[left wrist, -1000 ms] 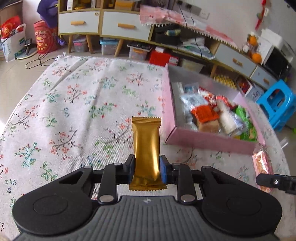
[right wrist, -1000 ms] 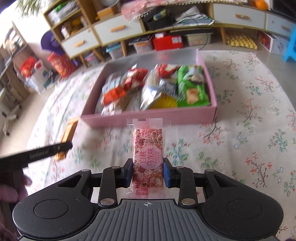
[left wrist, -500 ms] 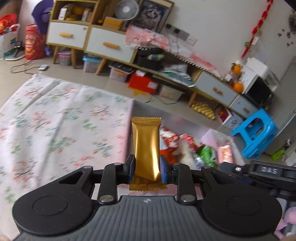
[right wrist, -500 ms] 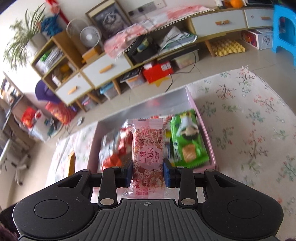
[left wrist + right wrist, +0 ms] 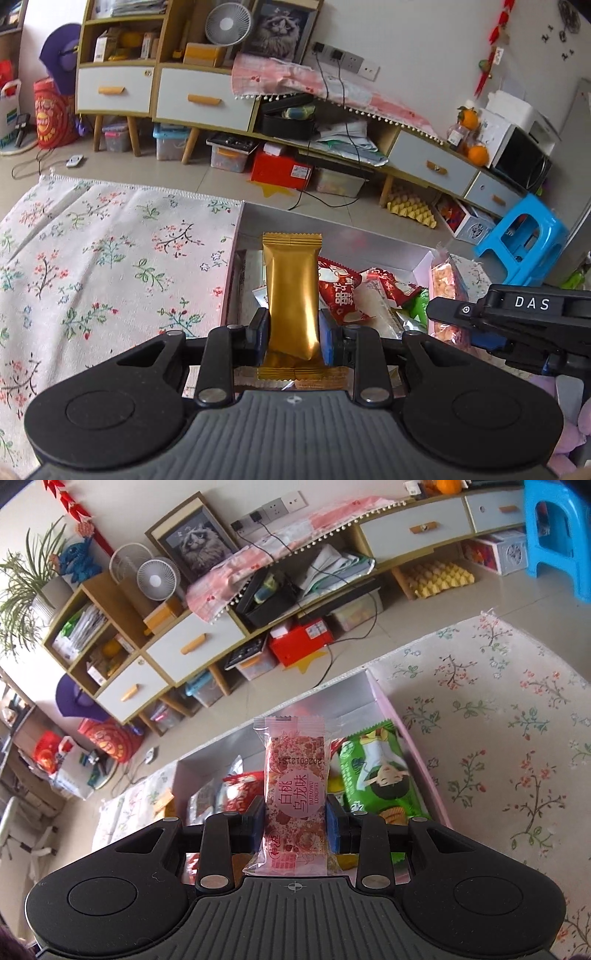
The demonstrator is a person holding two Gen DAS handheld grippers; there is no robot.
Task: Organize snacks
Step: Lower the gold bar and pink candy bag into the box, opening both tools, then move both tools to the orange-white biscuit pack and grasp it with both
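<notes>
Both claws were clamped on snacks above the box: the left gripper [image 5: 291,328] had its jaws closed tight around the lower part of a gold bar packet [image 5: 291,291], and the right gripper [image 5: 294,825] pinched a pink peach-oolong bar [image 5: 295,794] the same way, each wrapper standing upright toward 12 o'clock from its claw. Neither packet touched anything else.

Below them lay the pink storage box [image 5: 231,280], silver inside and holding loose packets. In the left view a red wrapper [image 5: 338,291] sat at 3 o'clock from the gold bar, and the right claw entered at 3 o'clock with its pink bar. In the right view a green biscuit pack [image 5: 376,775] lay at 3 o'clock from the pink bar, against the box's right wall. The box rested on a floral cloth [image 5: 92,258]; a low cabinet with drawers [image 5: 184,96] stood beyond at 12 o'clock.

The step in hand appeared to be delivery, both items carried over the box but not yet released. The next move likely called for lowering each packet into a free spot among the others, then opening the jaws, one claw at a time to avoid a collision.
</notes>
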